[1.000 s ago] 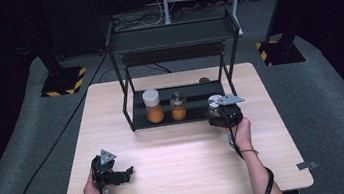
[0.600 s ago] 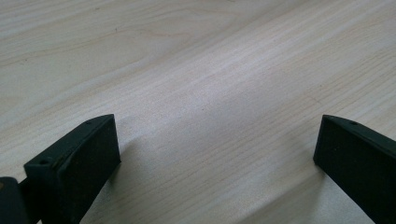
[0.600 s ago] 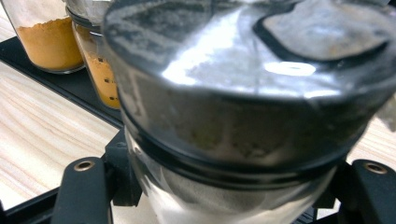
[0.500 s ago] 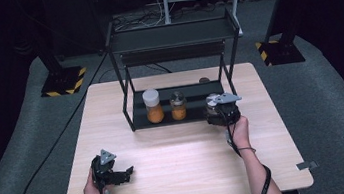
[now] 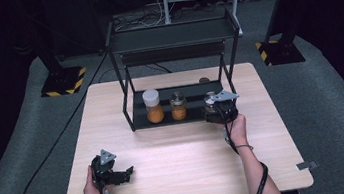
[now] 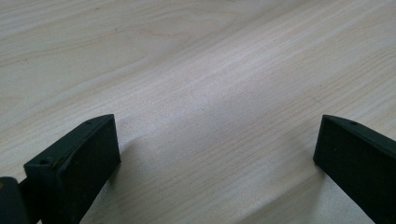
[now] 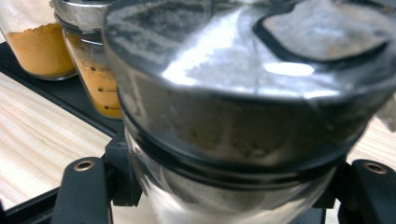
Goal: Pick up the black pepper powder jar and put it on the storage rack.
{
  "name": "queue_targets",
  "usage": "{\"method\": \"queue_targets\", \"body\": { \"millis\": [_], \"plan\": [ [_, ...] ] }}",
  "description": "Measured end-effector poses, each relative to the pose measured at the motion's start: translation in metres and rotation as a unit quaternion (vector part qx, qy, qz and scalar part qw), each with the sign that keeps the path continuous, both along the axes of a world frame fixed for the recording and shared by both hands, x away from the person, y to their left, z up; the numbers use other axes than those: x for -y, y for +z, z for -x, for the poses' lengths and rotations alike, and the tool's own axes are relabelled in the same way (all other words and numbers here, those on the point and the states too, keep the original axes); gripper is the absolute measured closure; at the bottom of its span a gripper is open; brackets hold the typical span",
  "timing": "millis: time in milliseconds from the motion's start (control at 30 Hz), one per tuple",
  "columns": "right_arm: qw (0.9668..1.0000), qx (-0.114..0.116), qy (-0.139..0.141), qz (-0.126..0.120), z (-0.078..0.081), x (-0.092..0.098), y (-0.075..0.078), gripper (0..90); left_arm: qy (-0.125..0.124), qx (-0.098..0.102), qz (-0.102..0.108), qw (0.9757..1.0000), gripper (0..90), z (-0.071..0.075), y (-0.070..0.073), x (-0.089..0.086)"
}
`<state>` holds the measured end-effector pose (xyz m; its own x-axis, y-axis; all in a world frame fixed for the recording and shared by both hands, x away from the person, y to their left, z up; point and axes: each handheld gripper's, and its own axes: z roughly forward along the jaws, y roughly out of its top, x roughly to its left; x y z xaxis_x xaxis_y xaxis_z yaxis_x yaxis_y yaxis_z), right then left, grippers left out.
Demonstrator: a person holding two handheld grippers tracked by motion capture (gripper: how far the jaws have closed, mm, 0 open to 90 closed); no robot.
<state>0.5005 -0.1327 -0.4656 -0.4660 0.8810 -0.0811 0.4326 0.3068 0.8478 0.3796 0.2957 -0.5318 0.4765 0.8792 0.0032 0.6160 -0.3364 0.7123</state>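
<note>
Right gripper (image 5: 222,112) clamped on a glass jar with a shiny metal lid (image 7: 243,88) at the bottom shelf of the black metal two-tier rack (image 5: 172,36).

Beyond those jaws and to their left stand two more jars on the same shelf: a glass jar of orange powder with a silver lid (image 5: 178,106) nearest, then a taller orange-powder jar with a white cap (image 5: 152,106); they crowd that side, while the rack's right leg stands close behind. From above, the gripper's body hides most of the held jar; the right gripper view fills in its lid and pale contents, though its base is cut off. The left gripper (image 5: 114,175) sits low over the pale wood surface (image 6: 196,84), well apart from the rack, jaws spread wide with only bare wood between them.
</note>
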Motion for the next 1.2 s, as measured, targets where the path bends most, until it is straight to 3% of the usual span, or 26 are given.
{"method": "queue_targets", "body": {
  "millis": [1200],
  "plan": [
    [0.9997,-0.005,-0.007,-0.024,-0.014,-0.004,-0.005,30.2,0.0,0.0,0.0,1.0,0.2,0.0,0.0,0.0]
  ]
}}
